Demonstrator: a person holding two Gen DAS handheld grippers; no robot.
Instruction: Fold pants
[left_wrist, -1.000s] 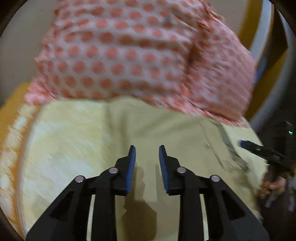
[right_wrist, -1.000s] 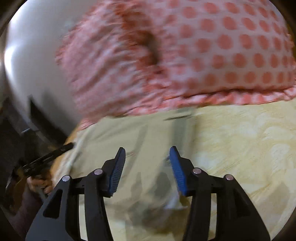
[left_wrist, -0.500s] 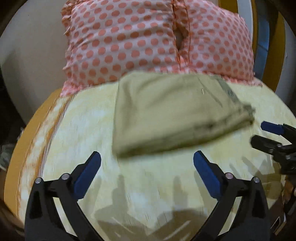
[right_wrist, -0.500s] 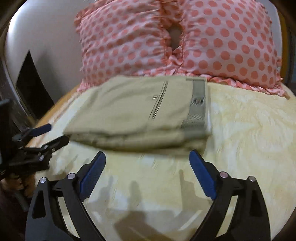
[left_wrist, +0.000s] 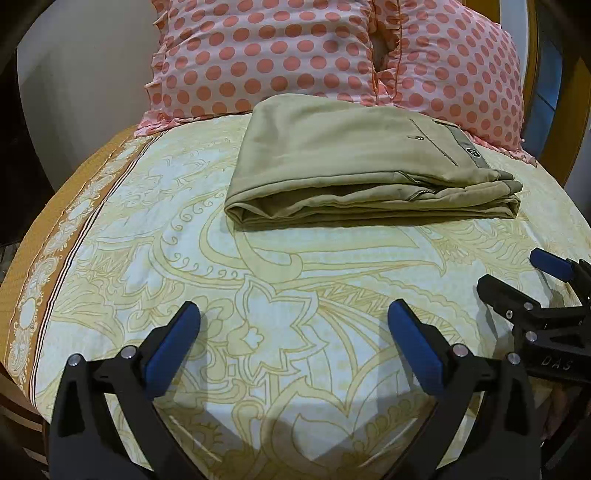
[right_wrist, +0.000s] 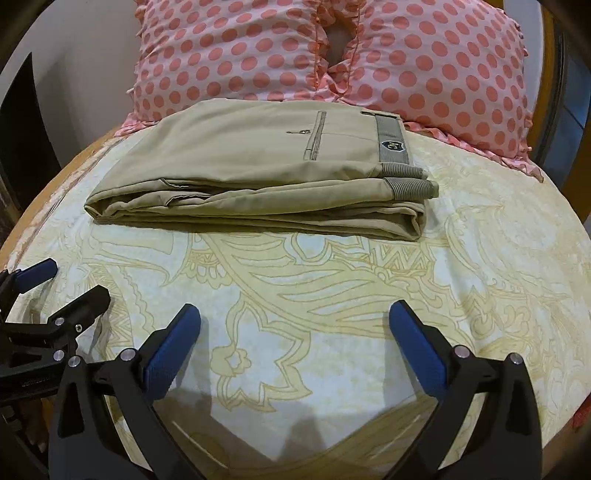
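Note:
The khaki pants (left_wrist: 354, 162) lie folded in a flat rectangular stack on the bed, waistband with grey label to the right; they also show in the right wrist view (right_wrist: 266, 166). My left gripper (left_wrist: 293, 332) is open and empty, held over the bedsheet well in front of the pants. My right gripper (right_wrist: 295, 332) is open and empty too, the same distance back. The right gripper shows at the right edge of the left wrist view (left_wrist: 524, 284), and the left gripper at the left edge of the right wrist view (right_wrist: 59, 291).
Two pink polka-dot pillows (left_wrist: 332, 55) lean against the wall right behind the pants, also in the right wrist view (right_wrist: 332, 55). The yellow patterned bedsheet (left_wrist: 280, 273) covers the bed, with an orange border (left_wrist: 44, 229) at its left edge.
Both grippers have pulled back from the pants and opened wide. The folded pants now lie free on the bed, farther from both cameras.

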